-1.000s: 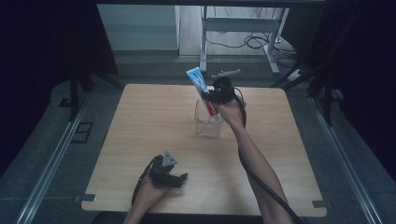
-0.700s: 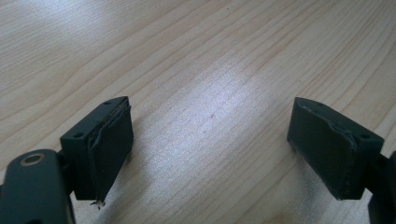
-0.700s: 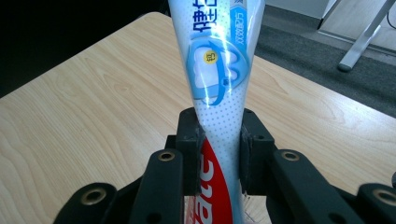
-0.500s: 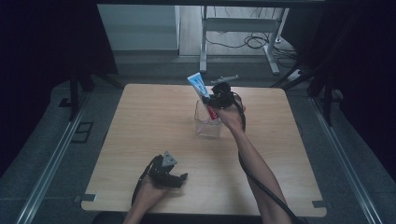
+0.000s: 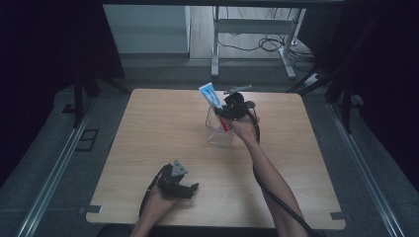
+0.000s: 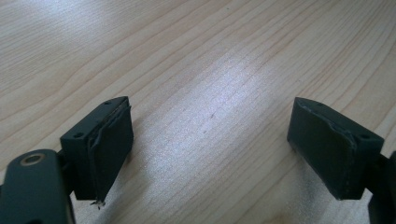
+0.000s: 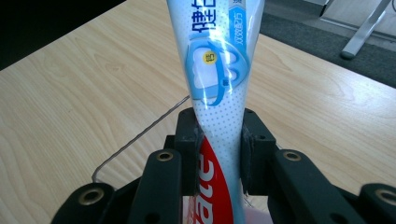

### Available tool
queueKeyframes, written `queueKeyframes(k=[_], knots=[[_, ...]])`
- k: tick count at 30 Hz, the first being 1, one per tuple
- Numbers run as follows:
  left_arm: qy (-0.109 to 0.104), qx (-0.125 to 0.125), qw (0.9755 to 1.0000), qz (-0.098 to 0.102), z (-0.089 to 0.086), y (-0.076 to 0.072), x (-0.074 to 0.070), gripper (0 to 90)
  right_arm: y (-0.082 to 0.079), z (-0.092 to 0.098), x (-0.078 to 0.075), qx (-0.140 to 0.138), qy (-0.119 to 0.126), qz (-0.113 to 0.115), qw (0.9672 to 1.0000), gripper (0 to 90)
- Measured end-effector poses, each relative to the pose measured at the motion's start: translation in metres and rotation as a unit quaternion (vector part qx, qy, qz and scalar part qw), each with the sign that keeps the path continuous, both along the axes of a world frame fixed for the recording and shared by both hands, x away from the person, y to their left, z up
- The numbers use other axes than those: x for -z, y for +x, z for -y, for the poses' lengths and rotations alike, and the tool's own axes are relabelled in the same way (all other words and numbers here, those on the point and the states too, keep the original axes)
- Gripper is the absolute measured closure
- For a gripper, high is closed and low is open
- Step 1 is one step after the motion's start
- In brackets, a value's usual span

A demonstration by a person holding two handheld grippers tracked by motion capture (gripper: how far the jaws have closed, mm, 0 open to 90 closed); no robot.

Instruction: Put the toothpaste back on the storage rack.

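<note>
Left claw [image 5: 190, 189]: rests on the near part of the worktop [image 5: 148, 128], left of centre, in the person's left hand [image 5: 160, 202]. In the left gripper view its jaws stand wide apart with bare wood between them; nothing is held.
Left claw pads [image 6: 114, 142]: dark, worn at the edges, clear of any object.
Right forearm [image 5: 269, 173]: reaches from the near right edge toward the far middle of the worktop.
Right claw [image 5: 223, 116]: sits at the far middle of the worktop, above the clear container. Its jaws are narrow and clamped on the toothpaste tube.
Toothpaste tube [image 7: 219, 93]: gripped at its lower body between both pads. The red end points down toward the container; the blue and white flat end rises up and leans to the far left in the high view.
Clear container [image 5: 221, 131]: a see-through box standing on the worktop just under the right claw. The tube's red lower end is at its opening; how deep it reaches cannot be told.
Floor beyond [image 5: 247, 54]: table legs and cables lie past the far edge.
</note>
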State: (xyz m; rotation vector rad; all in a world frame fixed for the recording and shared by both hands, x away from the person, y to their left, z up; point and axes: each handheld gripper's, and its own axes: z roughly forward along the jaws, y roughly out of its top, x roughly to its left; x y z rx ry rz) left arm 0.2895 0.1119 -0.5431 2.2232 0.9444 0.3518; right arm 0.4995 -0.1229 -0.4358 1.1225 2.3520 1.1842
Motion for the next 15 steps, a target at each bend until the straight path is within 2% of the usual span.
queueKeyframes(k=[6, 10, 15], knots=[[0.000, 0.000, 1.0000, 0.000, 0.000, 0.000, 0.000, 14.4, -0.002, 0.001, 0.003, -0.009, -0.002, -0.011, 0.9999, 70.8], [0.000, 0.000, 1.0000, 0.000, 0.000, 0.000, 0.000, 14.4, -0.004, 0.007, 0.006, -0.008, 0.009, -0.017, 0.9998, 70.4], [0.000, 0.000, 1.0000, 0.000, 0.000, 0.000, 0.000, 14.4, -0.007, 0.012, 0.009, -0.012, 0.010, -0.022, 0.9996, 69.9]])
